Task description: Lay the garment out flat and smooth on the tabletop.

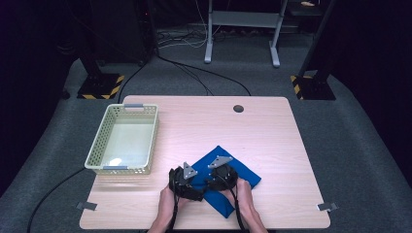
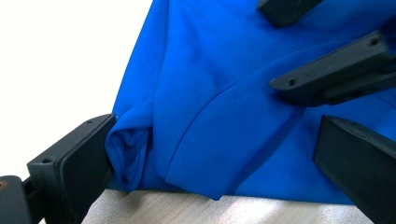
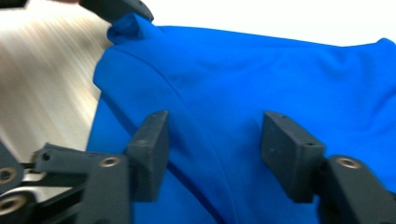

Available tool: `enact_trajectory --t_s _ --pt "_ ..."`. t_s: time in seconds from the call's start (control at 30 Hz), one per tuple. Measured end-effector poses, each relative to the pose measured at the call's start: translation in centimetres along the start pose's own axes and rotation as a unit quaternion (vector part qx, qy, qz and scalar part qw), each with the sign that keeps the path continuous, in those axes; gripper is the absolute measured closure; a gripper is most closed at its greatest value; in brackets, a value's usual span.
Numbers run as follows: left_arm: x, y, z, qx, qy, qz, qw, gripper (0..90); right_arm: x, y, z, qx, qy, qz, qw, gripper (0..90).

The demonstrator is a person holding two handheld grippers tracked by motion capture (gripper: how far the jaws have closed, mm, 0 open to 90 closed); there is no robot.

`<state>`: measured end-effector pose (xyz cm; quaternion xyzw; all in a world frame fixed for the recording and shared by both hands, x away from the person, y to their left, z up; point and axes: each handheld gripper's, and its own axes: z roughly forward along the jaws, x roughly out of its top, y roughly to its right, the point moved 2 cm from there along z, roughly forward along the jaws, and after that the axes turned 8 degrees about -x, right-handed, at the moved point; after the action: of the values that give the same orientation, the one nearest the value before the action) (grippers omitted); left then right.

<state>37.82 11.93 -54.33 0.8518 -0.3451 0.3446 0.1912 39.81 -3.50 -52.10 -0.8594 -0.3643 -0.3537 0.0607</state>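
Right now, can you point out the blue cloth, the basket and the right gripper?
blue cloth (image 1: 245,174): high view, bare right part of the fabric.
basket (image 1: 154,130): high view, right side wall.
right gripper (image 3: 212,154): right gripper view, midway between its jaw tips.

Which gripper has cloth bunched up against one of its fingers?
Left gripper: blue fabric cloth crumples against its finger. Right gripper fingers straddle smoother cloth.

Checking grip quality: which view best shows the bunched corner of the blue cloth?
The left gripper view: the bunched corner sits large against the left jaw. The right gripper view shows it small at top left; in the high view the left gripper covers it.
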Motion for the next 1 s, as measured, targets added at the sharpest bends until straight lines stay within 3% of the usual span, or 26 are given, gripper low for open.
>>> enact_trajectory --t_s 0.2,0.37,1.0 --pt "0.0 0.0 0.0 0.000 0.000 0.000 1.0000 0.5 -0.2 0.4 -0.2 -0.014 0.008 0.013 0.9998 70.0" --pt "0.0 0.0 0.0 -0.001 0.000 0.000 1.0000 0.5 -0.5 0.7 -0.7 -0.014 0.020 0.026 0.9994 83.1" --pt "0.0 0.0 0.0 0.000 -0.001 0.000 1.0000 0.6 -0.5 2.2 -2.4 -0.034 0.050 0.048 0.9970 86.0"
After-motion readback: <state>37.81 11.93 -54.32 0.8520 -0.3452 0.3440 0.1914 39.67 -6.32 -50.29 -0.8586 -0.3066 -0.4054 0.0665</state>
